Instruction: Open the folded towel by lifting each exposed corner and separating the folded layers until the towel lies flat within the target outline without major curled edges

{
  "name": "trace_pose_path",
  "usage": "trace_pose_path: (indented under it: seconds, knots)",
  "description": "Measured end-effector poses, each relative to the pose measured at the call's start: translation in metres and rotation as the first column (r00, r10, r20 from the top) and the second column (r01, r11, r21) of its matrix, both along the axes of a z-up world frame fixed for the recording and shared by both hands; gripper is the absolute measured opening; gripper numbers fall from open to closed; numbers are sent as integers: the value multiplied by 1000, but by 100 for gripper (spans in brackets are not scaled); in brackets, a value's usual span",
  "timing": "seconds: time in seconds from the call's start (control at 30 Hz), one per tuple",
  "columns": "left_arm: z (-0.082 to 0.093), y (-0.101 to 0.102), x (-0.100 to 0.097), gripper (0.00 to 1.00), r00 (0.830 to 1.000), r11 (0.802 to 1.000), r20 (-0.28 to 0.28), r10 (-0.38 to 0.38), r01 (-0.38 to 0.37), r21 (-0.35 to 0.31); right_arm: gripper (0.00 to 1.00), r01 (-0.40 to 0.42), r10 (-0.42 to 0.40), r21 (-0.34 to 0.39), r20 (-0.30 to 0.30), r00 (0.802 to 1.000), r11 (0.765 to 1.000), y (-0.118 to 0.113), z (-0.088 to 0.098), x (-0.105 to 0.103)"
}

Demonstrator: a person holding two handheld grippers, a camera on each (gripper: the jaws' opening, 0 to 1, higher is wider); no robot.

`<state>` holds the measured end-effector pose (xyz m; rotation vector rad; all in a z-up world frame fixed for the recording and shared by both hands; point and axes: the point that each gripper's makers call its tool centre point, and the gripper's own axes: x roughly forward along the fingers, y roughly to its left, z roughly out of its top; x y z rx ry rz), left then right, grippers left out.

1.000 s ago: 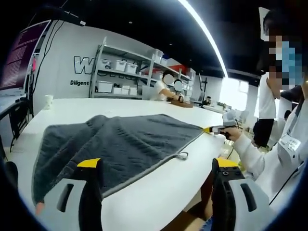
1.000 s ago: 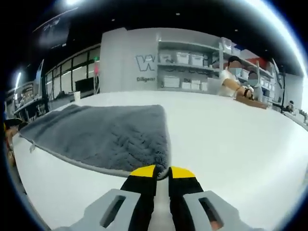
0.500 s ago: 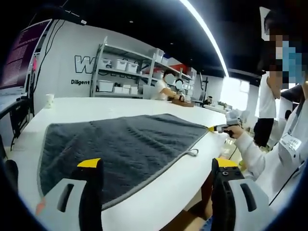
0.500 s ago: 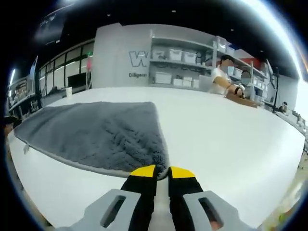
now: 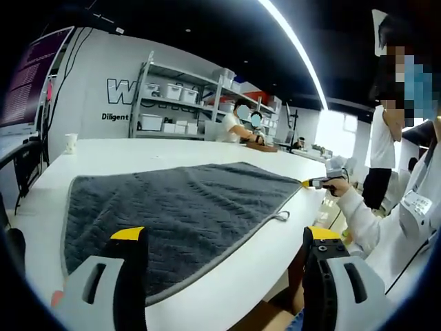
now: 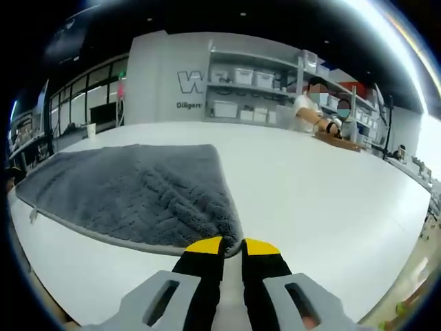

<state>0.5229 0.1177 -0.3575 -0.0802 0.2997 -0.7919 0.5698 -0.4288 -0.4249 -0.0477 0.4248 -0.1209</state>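
Item: grey towel [image 5: 179, 207], which we found spread flat on the white table [image 5: 227, 276], hanging loop [image 5: 280, 216] at its near edge. Right gripper [image 6: 232, 246]: jaws pressed together on the towel's corner at 6 o'clock in its view. Left gripper [image 5: 224, 238]: jaws wide apart, holding nothing, towel at 12 o'clock between them.
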Motion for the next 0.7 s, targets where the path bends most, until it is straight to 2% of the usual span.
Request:
trace_pose_path:
  seconds: [0.13,0.2,0.4,0.57,0.7]
  knots:
    - [1,-1,0,92,1000,1000,2,-1,1,-1,15,28,-28,-16,1,1000,999,-5,1,-1]
    - [1,-1,0,92,1000,1000,3,-1,1,-1,20,53,-53,2,4,999,999,-10,3,-3]
    - [0,-2,1,92,1000,1000,3,0,0,-1,32,144,-146,23,89,985,989,-28,27,-13]
    - [-1,-2,2,92,1000,1000,3,-1,1,2,35,148,-152,38,192,970,988,-30,52,-17]
    - [0,-1,4,93,1000,1000,11,6,-6,4,50,120,-127,42,239,963,992,-20,69,-16]
